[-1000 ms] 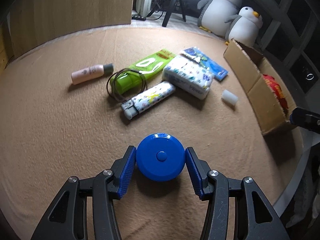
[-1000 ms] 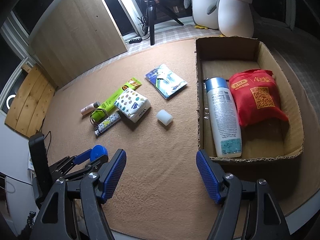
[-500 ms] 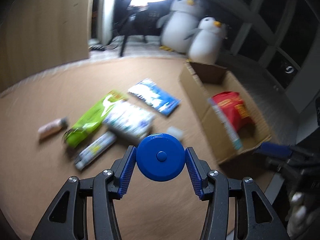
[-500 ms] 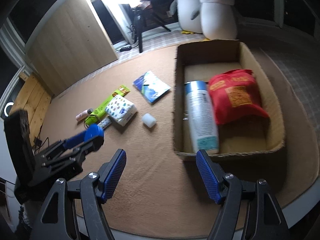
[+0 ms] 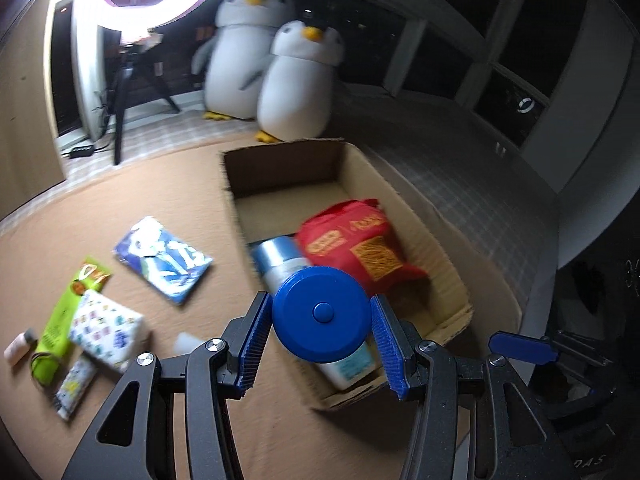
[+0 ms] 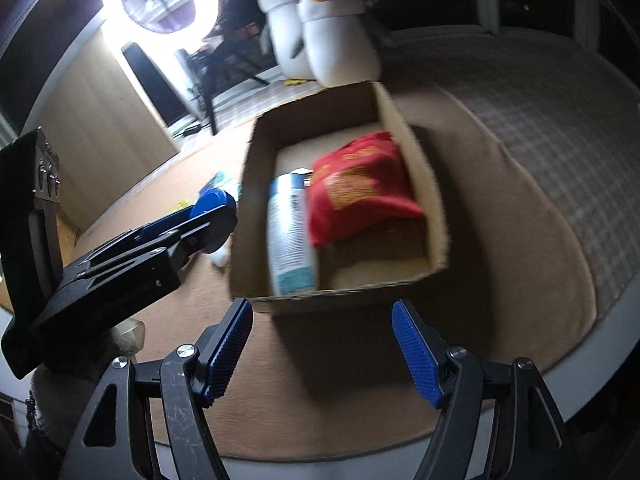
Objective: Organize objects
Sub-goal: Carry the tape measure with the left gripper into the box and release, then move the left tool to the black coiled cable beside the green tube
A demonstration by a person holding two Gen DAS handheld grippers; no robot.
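The left claw pinched a round blue disc between its two blue pads, low in the middle of the left picture, up in the air in front of the near end of the cardboard box. In the right picture the same disc showed at the middle left, just beside the box's left wall. The right claw was spread wide with nothing in it, low in its picture, near the front wall of the box. Inside the box lay a red bag and a white bottle with a blue cap, side by side; the disc hid part of the bottle. On the brown worktop, at the left of the left picture, lay a blue packet, a green packet, a white pack with small prints and a small pink bottle cut off by the edge. Two plush penguins stood at the top behind the box. Both pictures were blurry, so the words on the packs were too hard to read.
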